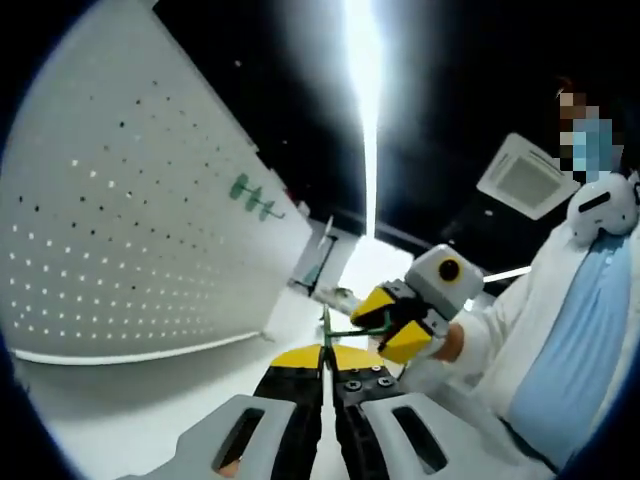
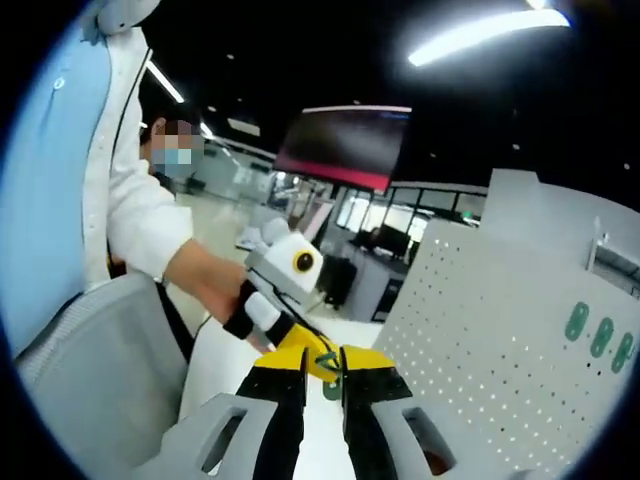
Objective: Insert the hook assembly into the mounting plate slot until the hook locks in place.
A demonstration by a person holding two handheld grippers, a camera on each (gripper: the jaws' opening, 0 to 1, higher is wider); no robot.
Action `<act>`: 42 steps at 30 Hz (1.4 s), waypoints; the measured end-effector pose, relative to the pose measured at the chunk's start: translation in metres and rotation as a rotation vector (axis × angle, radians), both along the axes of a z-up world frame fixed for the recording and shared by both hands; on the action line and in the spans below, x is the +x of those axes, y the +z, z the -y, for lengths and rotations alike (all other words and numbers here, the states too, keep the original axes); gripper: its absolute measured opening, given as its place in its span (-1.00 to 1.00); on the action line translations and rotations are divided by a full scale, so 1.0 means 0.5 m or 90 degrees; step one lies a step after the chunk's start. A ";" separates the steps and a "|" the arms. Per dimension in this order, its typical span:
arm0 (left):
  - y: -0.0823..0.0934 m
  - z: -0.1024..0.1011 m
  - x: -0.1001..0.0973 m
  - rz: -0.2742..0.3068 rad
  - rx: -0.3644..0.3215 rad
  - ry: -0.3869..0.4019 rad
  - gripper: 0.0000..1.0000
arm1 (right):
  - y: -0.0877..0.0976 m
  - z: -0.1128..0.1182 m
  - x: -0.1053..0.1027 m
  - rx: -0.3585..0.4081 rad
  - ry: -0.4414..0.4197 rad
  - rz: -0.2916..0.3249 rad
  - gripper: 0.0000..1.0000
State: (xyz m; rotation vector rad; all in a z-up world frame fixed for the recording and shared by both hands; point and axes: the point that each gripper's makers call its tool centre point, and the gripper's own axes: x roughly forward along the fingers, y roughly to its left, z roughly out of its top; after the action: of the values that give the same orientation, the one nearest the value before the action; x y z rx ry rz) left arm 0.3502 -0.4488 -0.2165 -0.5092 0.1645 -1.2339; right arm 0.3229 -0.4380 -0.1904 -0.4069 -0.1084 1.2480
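Risk assessment: the green hook assembly is held in the air between the two grippers, well apart from the white perforated mounting plate, so a slip or twist during the hand-to-hand grip could drop it or turn it out of line before it reaches any slot. A second hazard, in my judgement, is a skewed approach; the plate stands tilted in both views, and a hook offered at an angle would likely jam rather than lock. Green hooks already sit on the plate near its far edge, so crowding there is possible. Pose: in the left gripper view, the left gripper points forward with its jaws brought together on the lower end of the thin green piece. The right gripper comes in from the right, tilted, its yellow tips closed on the same piece; in the right gripper view the two sets of tips meet around the green part. The person's hand carries the left gripper beside the plate's near edge.
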 end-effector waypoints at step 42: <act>0.076 -0.006 0.085 0.087 0.041 0.228 -0.98 | 0.052 0.053 0.123 0.162 -0.303 -0.207 -0.78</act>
State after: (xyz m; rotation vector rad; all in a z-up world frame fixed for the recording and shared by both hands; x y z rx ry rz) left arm 0.3926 -0.4457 -0.1784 -0.3773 -0.0043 -0.9055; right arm 0.3843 -0.4643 -0.1643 0.0009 0.1037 0.8019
